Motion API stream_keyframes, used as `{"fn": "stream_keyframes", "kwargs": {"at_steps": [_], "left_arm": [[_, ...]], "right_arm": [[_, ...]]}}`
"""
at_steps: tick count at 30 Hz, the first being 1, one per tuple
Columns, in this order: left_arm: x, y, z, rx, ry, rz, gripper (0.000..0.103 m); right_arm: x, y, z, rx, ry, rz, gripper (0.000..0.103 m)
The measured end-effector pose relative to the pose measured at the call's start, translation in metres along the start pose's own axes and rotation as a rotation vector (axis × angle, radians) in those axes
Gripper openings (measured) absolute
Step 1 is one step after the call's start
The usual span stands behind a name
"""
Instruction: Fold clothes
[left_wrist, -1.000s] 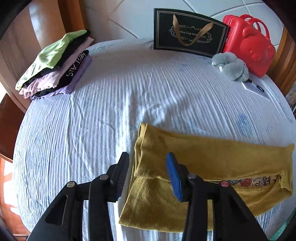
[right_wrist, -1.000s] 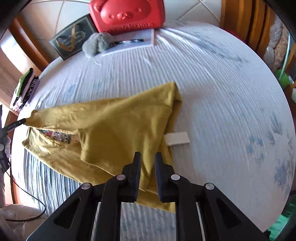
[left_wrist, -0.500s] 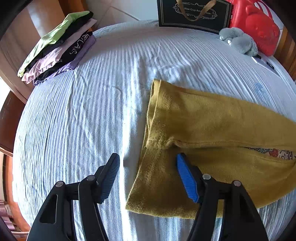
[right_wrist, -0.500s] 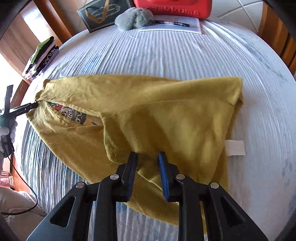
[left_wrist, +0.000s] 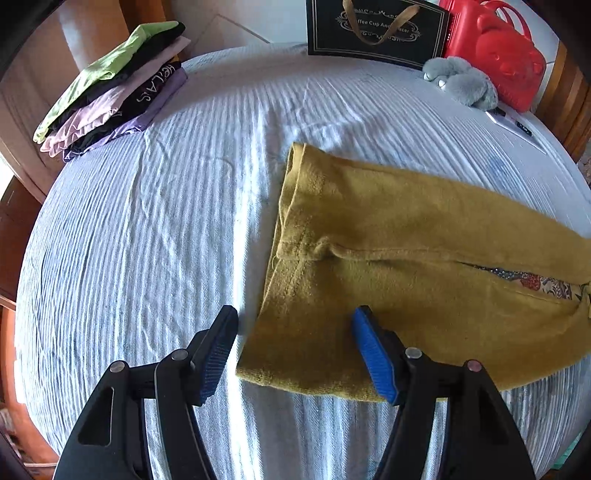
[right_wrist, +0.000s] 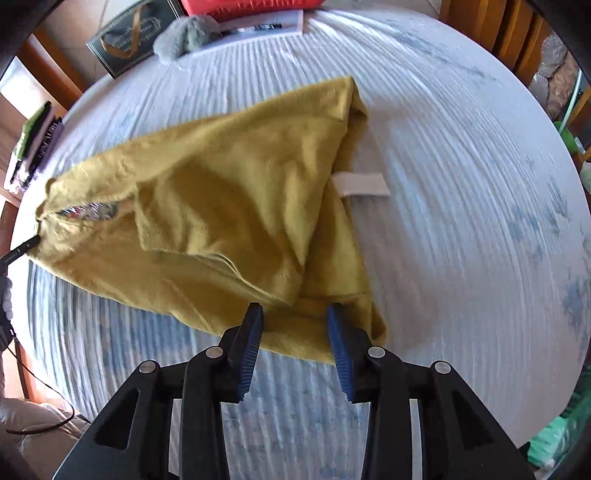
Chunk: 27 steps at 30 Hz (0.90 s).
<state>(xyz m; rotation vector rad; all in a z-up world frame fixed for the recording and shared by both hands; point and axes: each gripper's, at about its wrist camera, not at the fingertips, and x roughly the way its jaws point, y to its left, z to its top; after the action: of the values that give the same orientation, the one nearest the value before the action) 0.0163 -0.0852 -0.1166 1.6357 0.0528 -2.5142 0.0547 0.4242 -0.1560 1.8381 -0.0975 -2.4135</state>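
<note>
A mustard-yellow garment (left_wrist: 424, 258) lies partly folded on the white-and-blue tablecloth, with a patterned lining showing at its opening. My left gripper (left_wrist: 295, 332) is open, its jaws wide apart over the garment's near left corner. The garment also shows in the right wrist view (right_wrist: 229, 199), rumpled, with a white label (right_wrist: 360, 184) sticking out on the right. My right gripper (right_wrist: 295, 321) is open over the garment's near edge, holding nothing.
A stack of folded clothes (left_wrist: 110, 92) sits at the table's far left. A black gift bag (left_wrist: 376, 33), a red bear-shaped case (left_wrist: 495, 55) and a grey plush toy (left_wrist: 461, 81) stand at the back. Wooden chairs (right_wrist: 509, 29) flank the table.
My right gripper was shut on the garment's near edge and has opened, letting it go. My left gripper has opened wider and drawn back toward the garment's near corner.
</note>
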Motion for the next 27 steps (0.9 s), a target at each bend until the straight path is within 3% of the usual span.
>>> {"fn": "stream_keyframes", "kwargs": {"at_steps": [4, 9, 13, 19, 24, 27], "left_arm": [[-0.020, -0.026, -0.006, -0.005, -0.026, 0.014, 0.067], [-0.051, -0.094, -0.019, -0.062, -0.069, -0.031, 0.067], [-0.060, -0.172, -0.033, -0.133, -0.080, -0.047, 0.067], [-0.080, -0.304, -0.071, -0.348, -0.100, 0.029, 0.067], [-0.094, -0.391, -0.103, -0.436, -0.023, 0.055, 0.067], [-0.104, -0.431, -0.108, -0.484, -0.042, 0.095, 0.076]], "right_arm": [[-0.018, -0.007, 0.009, -0.043, -0.038, 0.044, 0.033], [-0.031, -0.025, 0.044, -0.163, -0.092, 0.117, 0.033], [-0.021, -0.042, 0.076, -0.316, -0.103, 0.184, 0.033], [0.003, -0.067, 0.120, -0.671, -0.122, 0.343, 0.035], [0.016, -0.085, 0.138, -0.833, -0.070, 0.438, 0.067], [0.018, -0.088, 0.139, -0.912, -0.057, 0.478, 0.075]]}}
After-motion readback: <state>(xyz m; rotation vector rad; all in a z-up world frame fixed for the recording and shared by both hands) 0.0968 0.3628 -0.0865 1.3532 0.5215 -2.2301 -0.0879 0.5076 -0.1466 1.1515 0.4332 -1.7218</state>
